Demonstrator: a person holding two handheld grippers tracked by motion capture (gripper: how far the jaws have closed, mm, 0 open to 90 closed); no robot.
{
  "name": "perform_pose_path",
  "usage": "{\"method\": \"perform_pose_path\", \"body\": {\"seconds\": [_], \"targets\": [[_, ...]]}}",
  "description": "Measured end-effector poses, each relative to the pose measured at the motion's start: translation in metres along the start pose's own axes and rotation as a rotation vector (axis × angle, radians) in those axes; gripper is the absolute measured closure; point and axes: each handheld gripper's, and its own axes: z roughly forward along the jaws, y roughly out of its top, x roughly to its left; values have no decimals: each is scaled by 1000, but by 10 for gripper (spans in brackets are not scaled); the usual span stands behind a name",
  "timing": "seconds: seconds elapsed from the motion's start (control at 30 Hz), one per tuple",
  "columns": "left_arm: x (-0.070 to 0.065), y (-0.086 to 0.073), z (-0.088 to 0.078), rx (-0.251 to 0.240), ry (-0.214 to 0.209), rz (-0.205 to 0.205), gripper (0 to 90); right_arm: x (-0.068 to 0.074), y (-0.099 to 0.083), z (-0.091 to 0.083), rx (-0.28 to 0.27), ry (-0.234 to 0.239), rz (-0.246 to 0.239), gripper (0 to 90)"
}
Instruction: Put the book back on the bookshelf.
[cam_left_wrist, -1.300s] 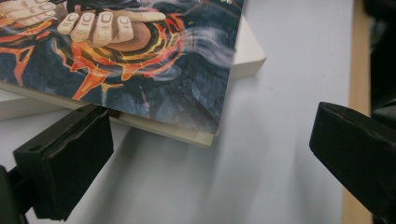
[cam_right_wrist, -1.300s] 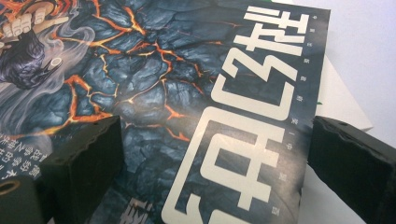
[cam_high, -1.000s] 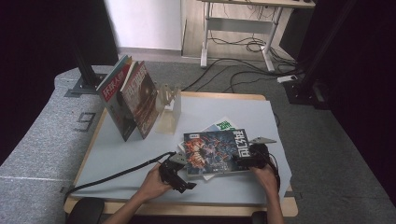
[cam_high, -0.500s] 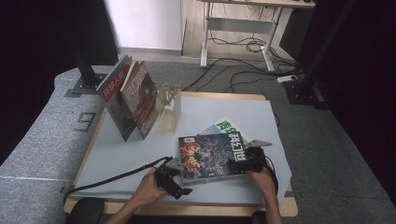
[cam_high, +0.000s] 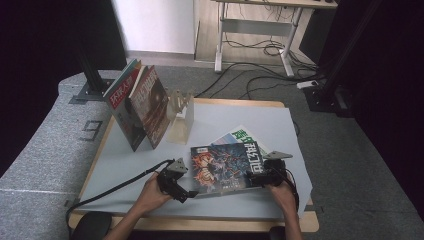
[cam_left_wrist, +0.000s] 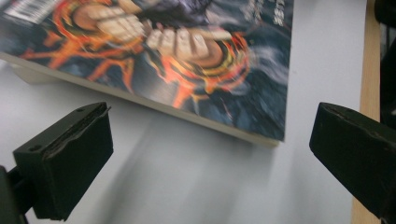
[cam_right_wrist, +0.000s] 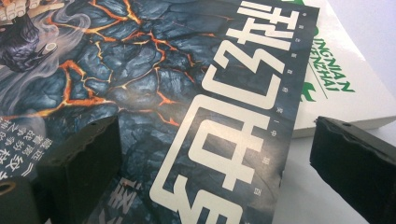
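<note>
1. While the dark magazine (cam_high: 222, 167) has slid toward the person's edge since a second ago, both tongs have pulled back with it; left tongs (cam_high: 181, 189) now sit off its near-left corner, spread wide, holding nothing.
2. Right tongs (cam_high: 256, 178) spread too, one jaw over the cover's right edge, not clamped.
3. Judgement: magazine is being dragged free for a lift.
4. Green-lettered magazine (cam_right_wrist: 343, 88) lies under it, beyond the right tongs.
5. Wooden rack (cam_high: 181, 116) and leaning books (cam_high: 140, 102) stand well beyond the left tongs; nothing blocks.
</note>
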Motion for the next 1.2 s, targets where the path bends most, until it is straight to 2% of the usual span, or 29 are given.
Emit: {"method": "perform_pose_path", "body": {"seconds": [0.17,0.43,0.6,0.67,0.7,0.73,0.8,0.87,0.9,0.97,1.1,1.2], "targets": [[11,8,-2,-26,15,-16,0,2,-1,-3,8,-5,-14,21],[21,28,8,-22,26,9,0,1,-9,-11,13,-20,-22,15],[30,41,14,-22,32,12,0,1,-15,-17,12,-25,-22,13],[34,45,16,-47,32,2,0,1,-18,-19,11,-26,-21,11],[38,46,16,-59,21,-17,1,2,-19,-19,10,-27,-21,11],[41,47,17,-54,22,-25,0,2,-21,-20,10,-30,-21,11],[46,50,20,-34,47,-18,0,2,-23,-22,8,-31,-21,11],[49,54,24,-20,54,-11,0,3,-25,-23,9,-31,-23,11],[50,55,26,-26,62,-8,0,3,-26,-24,10,-33,-24,11],[54,57,29,-29,50,-25,2,4,-28,-25,12,-35,-27,11],[57,61,39,10,98,14,0,5,-30,-27,11,-34,-28,11],[65,61,43,-6,83,-21,0,6,-32,-29,12,-33,-28,11]]}}
